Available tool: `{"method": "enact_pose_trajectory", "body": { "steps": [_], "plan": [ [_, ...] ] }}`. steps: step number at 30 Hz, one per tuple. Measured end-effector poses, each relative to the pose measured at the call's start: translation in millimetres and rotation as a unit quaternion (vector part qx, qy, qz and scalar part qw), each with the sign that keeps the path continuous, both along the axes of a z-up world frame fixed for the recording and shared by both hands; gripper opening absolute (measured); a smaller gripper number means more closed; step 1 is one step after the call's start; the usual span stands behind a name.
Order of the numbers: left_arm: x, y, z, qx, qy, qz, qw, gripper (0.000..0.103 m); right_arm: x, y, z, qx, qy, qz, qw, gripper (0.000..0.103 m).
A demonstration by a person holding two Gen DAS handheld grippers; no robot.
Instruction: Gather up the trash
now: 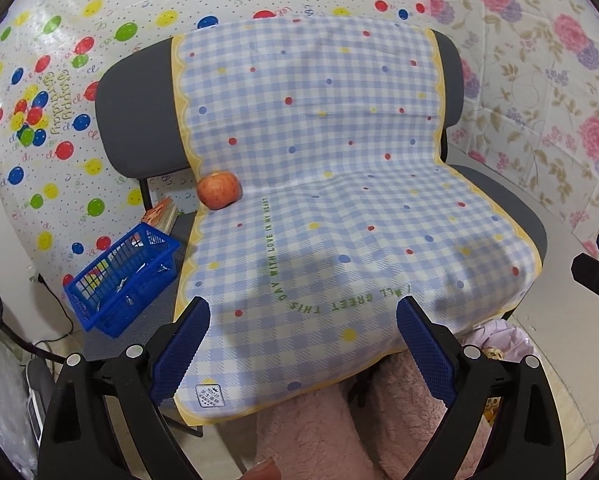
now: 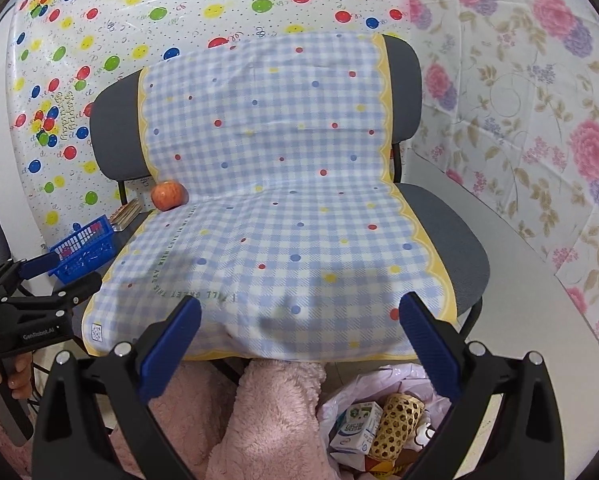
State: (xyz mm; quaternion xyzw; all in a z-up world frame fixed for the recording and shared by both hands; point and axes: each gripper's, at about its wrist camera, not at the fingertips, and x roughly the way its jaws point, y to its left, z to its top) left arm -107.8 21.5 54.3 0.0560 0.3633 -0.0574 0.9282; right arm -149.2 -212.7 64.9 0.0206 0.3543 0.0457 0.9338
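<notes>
We hold left gripper (image 1: 303, 344) and right gripper (image 2: 299, 344) before chair, jaws of both spread wide, empty. Trash bag (image 2: 383, 380) on floor below seat already holds milk carton (image 2: 357, 426) and woven cup (image 2: 397, 424) — collecting looks mostly done. Checked cloth (image 2: 279, 216) bare except apple (image 2: 170, 195) — trash or not, we can't judge.

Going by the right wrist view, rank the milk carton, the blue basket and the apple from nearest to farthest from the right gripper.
1. Milk carton: just below the right gripper, in the bag on the floor.
2. Blue basket: off to the left, beside the chair seat.
3. Apple: farthest, at the seat's back left corner.
</notes>
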Motion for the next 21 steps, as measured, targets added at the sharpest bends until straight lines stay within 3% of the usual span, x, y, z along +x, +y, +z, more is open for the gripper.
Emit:
{"method": "enact_pose_trajectory", "body": {
  "steps": [21],
  "plan": [
    [3.9,3.6,0.8,-0.005,-0.001,0.005,1.0,0.096,5.9,0.8,1.1,0.0,-0.005,0.004,1.0,0.097]
  ]
}}
